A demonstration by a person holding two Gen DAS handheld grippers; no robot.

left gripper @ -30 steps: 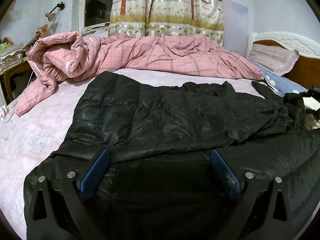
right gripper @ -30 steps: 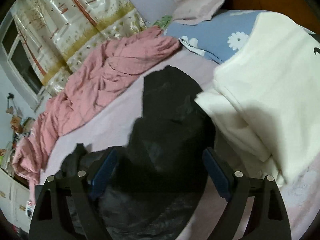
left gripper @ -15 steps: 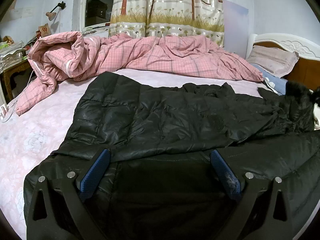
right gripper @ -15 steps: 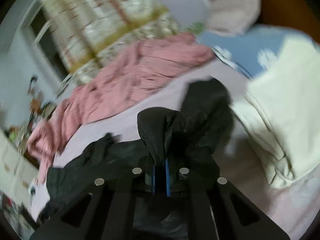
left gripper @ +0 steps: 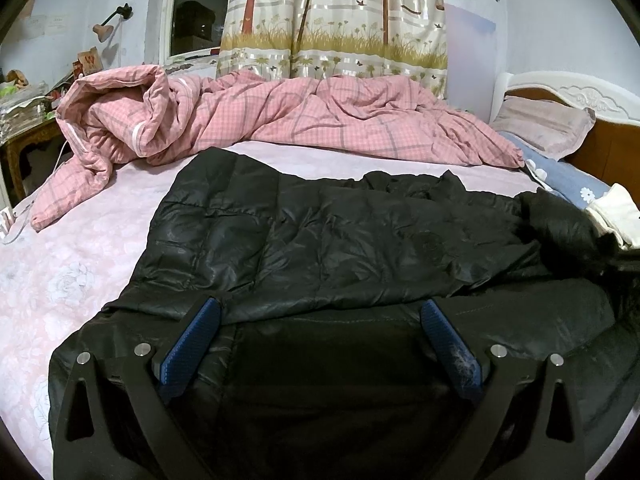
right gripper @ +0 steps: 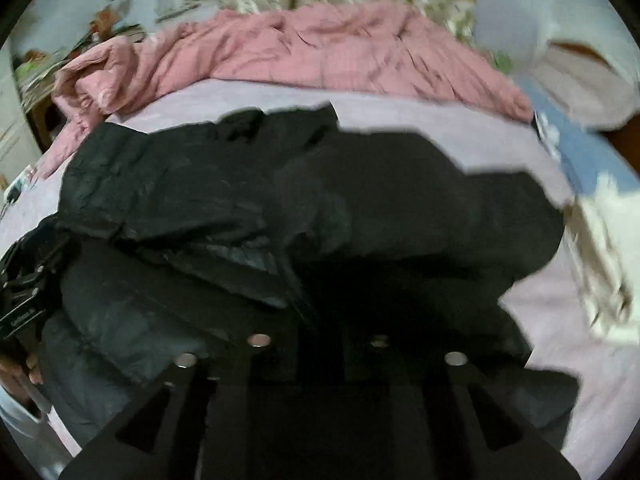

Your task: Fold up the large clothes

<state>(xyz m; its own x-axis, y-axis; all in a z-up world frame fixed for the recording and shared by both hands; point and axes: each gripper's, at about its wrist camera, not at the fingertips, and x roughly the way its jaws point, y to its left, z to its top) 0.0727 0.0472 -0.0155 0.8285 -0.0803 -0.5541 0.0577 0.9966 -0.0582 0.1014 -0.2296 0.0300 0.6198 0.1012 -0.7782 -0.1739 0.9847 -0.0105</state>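
A black padded jacket lies spread across the pink bed sheet, one side folded over its middle. My left gripper is open, its blue pads hovering just above the jacket's near edge, holding nothing. My right gripper is shut on a dark part of the jacket, lifted and draped over the jacket's body; the right wrist view is blurred. The grabbed part shows at the right in the left wrist view.
A crumpled pink checked quilt lies along the far side of the bed. A white garment and a blue flowered pillow lie at the right by the headboard. A cluttered side table stands at the left.
My right gripper shut on the jacket's dark end near the white garment and carried it left over the jacket's body. My left gripper stayed open and still.
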